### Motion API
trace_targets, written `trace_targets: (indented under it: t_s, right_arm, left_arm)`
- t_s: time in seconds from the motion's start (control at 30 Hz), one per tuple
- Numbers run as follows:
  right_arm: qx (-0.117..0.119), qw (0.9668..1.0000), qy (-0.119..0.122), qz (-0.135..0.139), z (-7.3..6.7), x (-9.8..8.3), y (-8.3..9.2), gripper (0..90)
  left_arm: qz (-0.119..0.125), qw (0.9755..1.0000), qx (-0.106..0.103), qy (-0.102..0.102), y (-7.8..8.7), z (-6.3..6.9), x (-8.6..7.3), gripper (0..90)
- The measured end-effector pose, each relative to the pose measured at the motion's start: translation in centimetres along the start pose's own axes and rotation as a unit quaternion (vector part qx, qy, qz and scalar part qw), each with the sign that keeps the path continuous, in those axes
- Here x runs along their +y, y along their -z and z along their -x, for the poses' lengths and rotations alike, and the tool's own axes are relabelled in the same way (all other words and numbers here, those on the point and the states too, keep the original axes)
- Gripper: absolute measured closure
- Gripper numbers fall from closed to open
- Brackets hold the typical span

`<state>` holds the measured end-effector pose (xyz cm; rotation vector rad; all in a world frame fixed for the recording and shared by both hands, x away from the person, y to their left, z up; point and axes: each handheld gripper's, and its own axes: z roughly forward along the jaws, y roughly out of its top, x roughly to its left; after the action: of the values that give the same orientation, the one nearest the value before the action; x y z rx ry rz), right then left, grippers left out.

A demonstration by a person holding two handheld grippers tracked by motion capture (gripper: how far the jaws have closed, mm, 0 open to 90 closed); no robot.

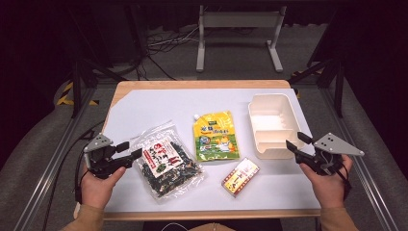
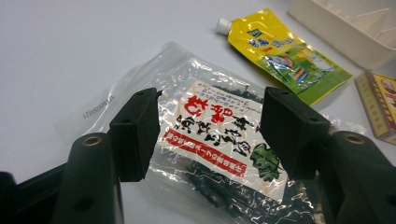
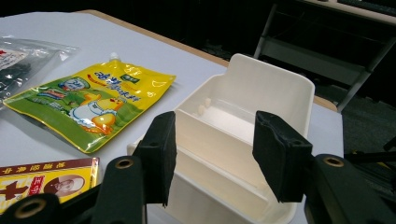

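A clear bag of dark dried seaweed (image 1: 166, 163) with a red and white label lies flat at the front left of the white table top. My left gripper (image 1: 130, 149) sits at the bag's left edge, low over the table, jaws open. In the left gripper view the bag (image 2: 215, 130) lies past and below the open gripper (image 2: 212, 98), and neither pad presses on it. My right gripper (image 1: 294, 140) is open at the near right corner of a cream divided tray (image 1: 269, 98). In the right gripper view the gripper (image 3: 217, 121) frames the tray's near wall (image 3: 219, 182) without touching it.
A yellow spout pouch (image 1: 216, 137) lies flat mid-table between the bag and the tray. A small red and yellow box (image 1: 240, 176) rests near the front edge, right of the bag. A metal stand (image 1: 238, 29) is on the floor beyond the table.
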<state>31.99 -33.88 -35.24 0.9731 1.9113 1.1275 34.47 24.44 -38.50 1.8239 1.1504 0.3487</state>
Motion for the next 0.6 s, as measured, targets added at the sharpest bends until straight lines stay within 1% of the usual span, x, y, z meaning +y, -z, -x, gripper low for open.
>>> trace_targets:
  t_s: [0.07, 0.1, 0.13, 0.17, 0.2, 0.27, 0.33, 0.43, 0.5, 0.6]
  right_arm:
    - [0.001, 1.0000, 0.001, -0.001, -0.1, 0.0, -0.1, 49.1]
    - [0.001, 1.0000, 0.002, -0.002, -0.1, 0.0, -0.1, 49.0]
    - [0.001, 1.0000, 0.001, -0.002, -0.1, 0.0, -0.1, 49.0]
    - [0.001, 1.0000, 0.001, -0.002, -0.1, 0.0, -0.1, 49.0]
    - [0.003, 1.0000, 0.000, -0.004, -0.2, 0.0, -0.2, 48.9]
    - [0.002, 0.9999, 0.002, -0.010, -0.3, -0.1, -0.3, 48.9]
    - [0.005, 0.9999, 0.003, -0.013, -0.3, -0.1, -0.5, 48.6]
    - [0.006, 0.9999, 0.003, -0.016, -0.4, -0.1, -0.6, 48.2]
    - [0.006, 0.9998, 0.004, -0.017, -0.4, -0.2, -0.7, 48.0]
    - [0.006, 0.9998, 0.002, -0.020, -0.4, -0.2, -0.8, 47.6]
  left_arm:
    - [-0.005, 0.9998, 0.007, 0.016, -0.2, -0.4, -0.1, 37.2]
    - [-0.012, 0.9996, 0.011, 0.023, -0.2, -0.7, -0.1, 36.6]
    - [-0.021, 0.9986, 0.008, 0.049, -0.3, -1.2, -0.2, 35.8]
    - [-0.021, 0.9986, 0.008, 0.049, -0.3, -1.2, -0.2, 33.4]
    - [-0.027, 0.9970, -0.002, 0.072, -0.4, -1.9, -0.3, 33.4]
    - [-0.032, 0.9954, 0.001, 0.090, -0.6, -2.3, -0.6, 32.6]
    - [-0.040, 0.9937, 0.016, 0.104, -0.9, -2.7, -0.9, 28.1]
    - [-0.052, 0.9914, 0.015, 0.119, -1.4, -2.9, -1.3, 22.5]
    - [-0.057, 0.9909, 0.016, 0.121, -1.6, -3.0, -1.4, 19.5]
    - [-0.078, 0.9871, 0.018, 0.139, -2.5, -3.1, -1.8, 18.3]
